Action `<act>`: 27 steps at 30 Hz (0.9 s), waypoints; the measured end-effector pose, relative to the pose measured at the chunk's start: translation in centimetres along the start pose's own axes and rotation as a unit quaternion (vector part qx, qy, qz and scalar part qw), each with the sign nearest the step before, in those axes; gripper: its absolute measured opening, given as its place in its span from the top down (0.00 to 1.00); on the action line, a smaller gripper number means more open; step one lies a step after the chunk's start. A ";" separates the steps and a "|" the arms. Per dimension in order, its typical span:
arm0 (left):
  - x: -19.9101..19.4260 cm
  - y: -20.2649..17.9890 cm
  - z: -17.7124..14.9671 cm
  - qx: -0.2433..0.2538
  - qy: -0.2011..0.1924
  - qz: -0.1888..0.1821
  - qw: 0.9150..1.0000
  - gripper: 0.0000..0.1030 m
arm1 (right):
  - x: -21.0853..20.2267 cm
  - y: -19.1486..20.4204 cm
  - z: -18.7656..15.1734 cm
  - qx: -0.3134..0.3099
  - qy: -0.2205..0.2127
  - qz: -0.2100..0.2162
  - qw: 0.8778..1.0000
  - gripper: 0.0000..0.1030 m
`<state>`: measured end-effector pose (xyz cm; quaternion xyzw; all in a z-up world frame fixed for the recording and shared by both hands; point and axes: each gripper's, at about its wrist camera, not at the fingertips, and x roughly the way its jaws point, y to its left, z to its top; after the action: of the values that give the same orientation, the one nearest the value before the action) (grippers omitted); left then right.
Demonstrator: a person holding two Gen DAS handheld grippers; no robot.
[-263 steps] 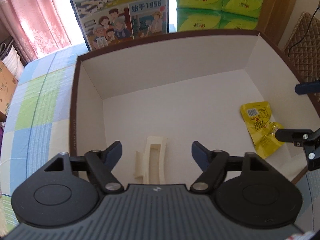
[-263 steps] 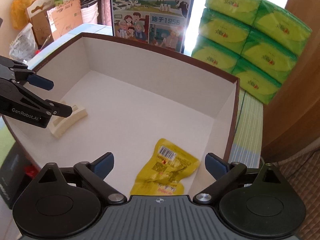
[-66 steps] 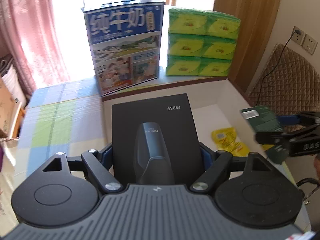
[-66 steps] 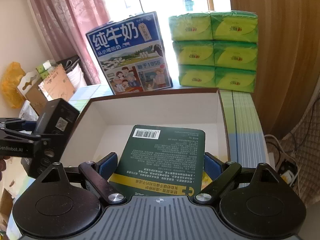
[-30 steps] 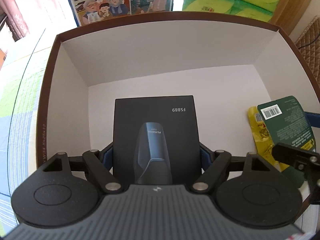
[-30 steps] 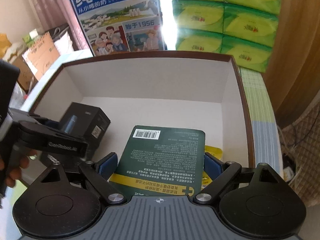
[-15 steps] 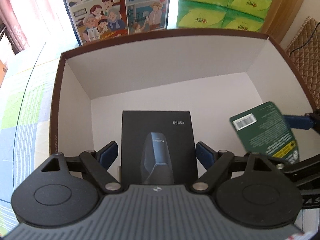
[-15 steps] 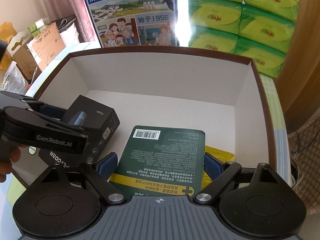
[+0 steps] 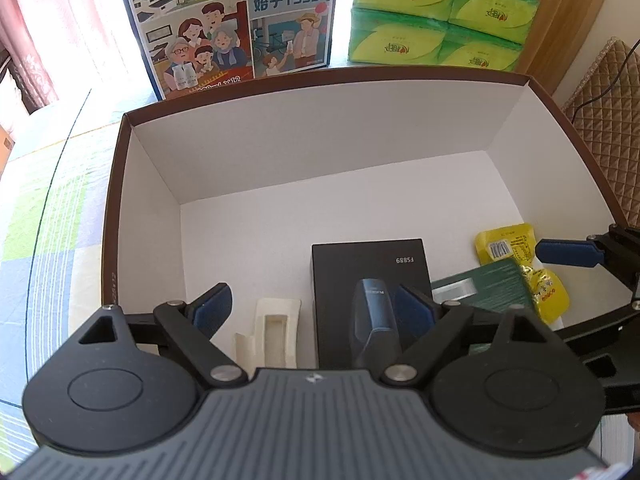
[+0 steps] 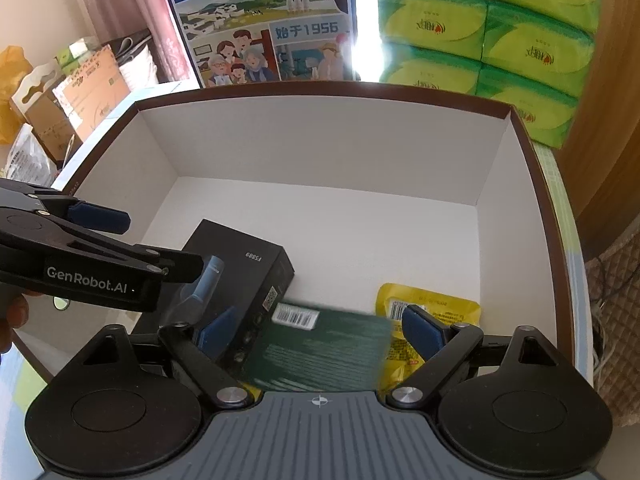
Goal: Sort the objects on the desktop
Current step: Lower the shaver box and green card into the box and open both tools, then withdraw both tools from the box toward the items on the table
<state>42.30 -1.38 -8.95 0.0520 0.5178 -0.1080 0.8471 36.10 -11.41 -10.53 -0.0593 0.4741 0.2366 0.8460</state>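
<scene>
Both jaws spread wide, gripping nothing. Left gripper (image 9: 312, 312) sits low centre of the left view, over the near part of the box (image 9: 116, 184); right gripper (image 10: 316, 332) low centre of the right view, over the box's near right part.

Black carton (image 9: 370, 276) marked FS889 lies on the box floor, lower centre-right in the left view, its right edge just beside the green packet (image 9: 486, 286). Green packet is motion-blurred in the right view (image 10: 320, 350), lying between the right jaws and overlapping the yellow pouch (image 10: 436, 312); whether it is fully settled cannot be told. Cream holder (image 9: 274, 332) lies left of the carton, apart from it, near the bottom of the left view.

Open room: the far half of the box floor is bare white up to the back wall, and a bare strip runs along the left wall. Right wall is close to the pouch. Brown rim runs all round the top. Milk case (image 9: 236, 20) and tissue packs (image 9: 444, 12) stand behind the back edge, on the checked tabletop (image 9: 52, 208).

Against half a second ago: both jaws have opened wider; the packet has left the right jaws and dropped to the floor; the carton, centred between the left jaws then, now shows right of centre.
</scene>
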 end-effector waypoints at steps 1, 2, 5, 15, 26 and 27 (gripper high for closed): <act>-0.1 0.0 -0.1 0.001 0.000 -0.001 1.000 0.16 | 0.0 0.0 0.0 -0.001 0.000 0.002 1.000 0.15; -0.1 0.0 -0.1 0.001 0.000 -0.001 1.000 0.16 | -0.1 0.0 0.0 -0.002 0.001 0.007 1.000 0.15; -0.1 -0.1 -0.3 0.003 0.001 -0.003 1.000 0.16 | -0.3 0.0 -0.2 -0.006 0.004 0.008 1.000 0.15; -0.9 -0.5 -0.8 0.010 -0.003 -0.006 1.000 0.11 | -1.5 0.4 -0.7 -0.006 -0.004 0.008 1.000 0.02; -5.0 -0.6 -1.7 0.005 -0.042 -0.022 0.999 0.10 | -5.6 0.9 -1.4 -0.007 -0.048 -0.001 0.999 0.02; -5.6 -0.5 -1.9 0.004 -0.048 -0.024 0.999 0.10 | -6.1 0.9 -1.5 -0.006 -0.054 -0.001 0.999 0.02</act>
<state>38.07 -0.71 -4.87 0.0382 0.4771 -0.1327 0.8679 31.88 -13.19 -6.14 -0.0518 0.4262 0.2409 0.8704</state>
